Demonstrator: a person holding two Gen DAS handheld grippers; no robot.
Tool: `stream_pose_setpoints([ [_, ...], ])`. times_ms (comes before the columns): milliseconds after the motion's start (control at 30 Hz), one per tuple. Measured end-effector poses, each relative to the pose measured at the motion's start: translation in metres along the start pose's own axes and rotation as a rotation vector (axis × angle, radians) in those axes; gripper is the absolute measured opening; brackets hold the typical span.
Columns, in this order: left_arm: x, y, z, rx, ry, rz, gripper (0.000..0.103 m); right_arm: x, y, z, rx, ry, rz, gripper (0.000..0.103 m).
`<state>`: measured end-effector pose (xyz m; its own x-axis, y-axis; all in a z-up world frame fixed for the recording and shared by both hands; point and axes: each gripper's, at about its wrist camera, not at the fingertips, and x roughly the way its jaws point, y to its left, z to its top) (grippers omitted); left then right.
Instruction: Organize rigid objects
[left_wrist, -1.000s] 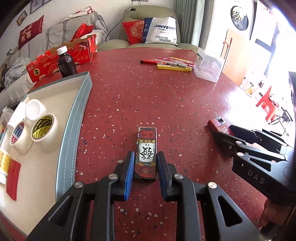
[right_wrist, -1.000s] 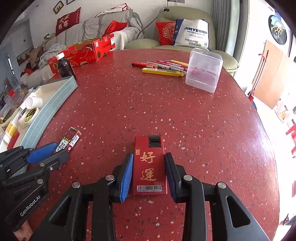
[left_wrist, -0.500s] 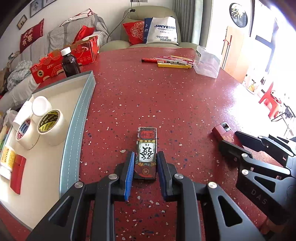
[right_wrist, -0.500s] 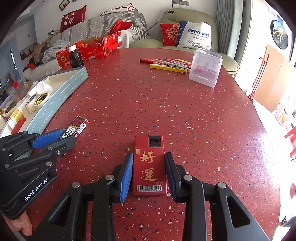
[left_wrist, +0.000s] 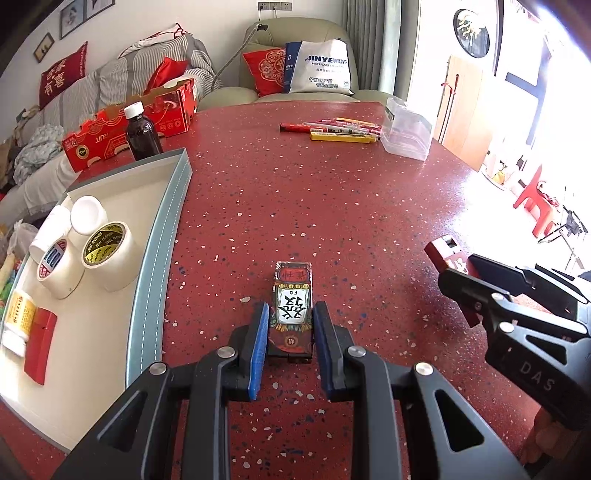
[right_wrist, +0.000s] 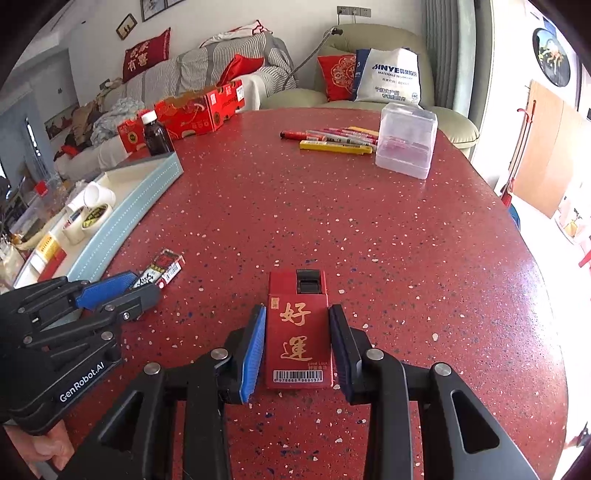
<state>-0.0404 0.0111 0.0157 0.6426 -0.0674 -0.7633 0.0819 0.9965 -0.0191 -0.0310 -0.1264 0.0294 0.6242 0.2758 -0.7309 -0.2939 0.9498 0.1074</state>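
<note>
The left gripper (left_wrist: 291, 332) is clamping a small patterned box (left_wrist: 293, 306) between its blue pads; the box is lying flat on the red speckled table (left_wrist: 332, 206) and is projecting forward beyond the fingertips; the right gripper (right_wrist: 297, 343) is clamping a red box (right_wrist: 298, 332) with gold characters in the same manner, its barcode end sitting deep between the pads and its black-notched end pointing ahead.

Seen from the left claw, the right gripper is standing to the right and slightly ahead, well apart; to the left of the left claw a pale tray with a blue-grey rim (left_wrist: 155, 280) is lying along the table edge; inside it two tape rolls (left_wrist: 107, 254) are resting side by side, with a white tube (left_wrist: 86, 214) just beyond them and a flat red item (left_wrist: 40, 345) nearer the claw; a dark bottle with a white cap (left_wrist: 142, 134) is standing beyond the tray's far end, in front of a red carton (left_wrist: 129, 125).

Far ahead of both claws a row of pens and markers (right_wrist: 332, 138) is lying on the table; a clear plastic container (right_wrist: 406, 138) is sitting just beside the pens' right end.
</note>
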Motion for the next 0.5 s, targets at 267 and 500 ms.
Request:
stream_pose_setpoints([
  [267, -0.046, 0.006, -0.001, -0.020, -0.089, -0.042, 0.025, -0.016, 0.018, -0.007, 0.037, -0.043, 0.083, 0.035],
  [500, -0.081, 0.024, 0.002, -0.056, -0.146, -0.086, 0.017, -0.028, 0.048, -0.002, -0.009, -0.086, 0.104, 0.035],
])
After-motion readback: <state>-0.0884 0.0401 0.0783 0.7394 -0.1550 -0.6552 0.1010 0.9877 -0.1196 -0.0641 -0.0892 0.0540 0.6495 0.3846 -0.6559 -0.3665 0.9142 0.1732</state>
